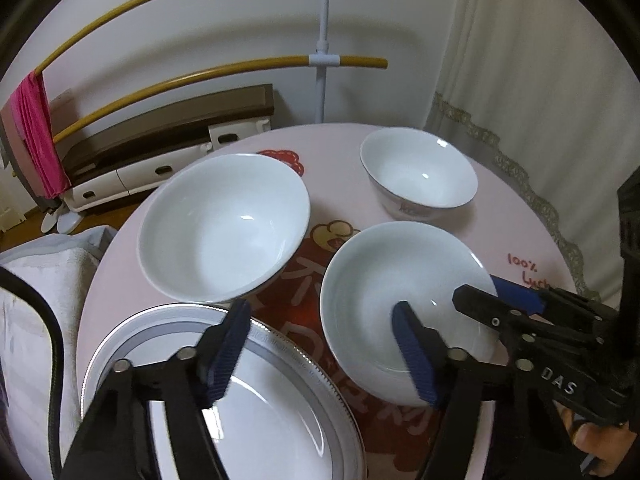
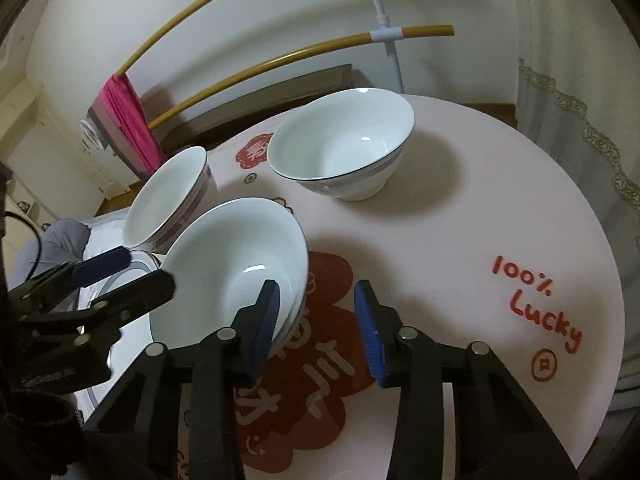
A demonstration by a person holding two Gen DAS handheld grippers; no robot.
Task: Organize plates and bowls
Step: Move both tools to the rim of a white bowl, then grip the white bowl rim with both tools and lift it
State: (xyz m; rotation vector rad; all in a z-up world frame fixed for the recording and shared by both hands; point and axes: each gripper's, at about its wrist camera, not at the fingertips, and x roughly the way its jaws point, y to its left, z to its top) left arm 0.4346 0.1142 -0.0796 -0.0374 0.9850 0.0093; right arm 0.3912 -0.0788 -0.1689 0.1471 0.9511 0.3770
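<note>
Nearest your left wrist camera, your left hand-held gripper (image 1: pixel 320 344) stands wide apart and holds nothing: one blue pad hangs over the silver-rimmed plate (image 1: pixel 256 408), the other over the near edge of the shallow white bowl (image 1: pixel 404 304). That plate lies at the near left edge of the round pink worktop (image 1: pixel 516 216), partly under the deep white bowl (image 1: pixel 224 228) just behind it. Your right hand-held gripper (image 2: pixel 316 328) is also open, its left pad touching or just overlapping the near rim of the shallow white bowl (image 2: pixel 232 272), its right pad over the red cartoon print on the worktop (image 2: pixel 460 216); you cannot tell from here whether the rim sits between the pads. In the left view that same gripper (image 1: pixel 496 300) reaches in from the right with one finger over the bowl's rim and one outside it. The banded bowl (image 2: pixel 340 148) stands alone at the far side, well apart from the others. The deep white bowl (image 2: pixel 168 196) sits left, close beside the shallow one. Behind the worktop a pink cloth (image 1: pixel 36 136) hangs on a yellow-railed rack (image 1: pixel 224 72).
</note>
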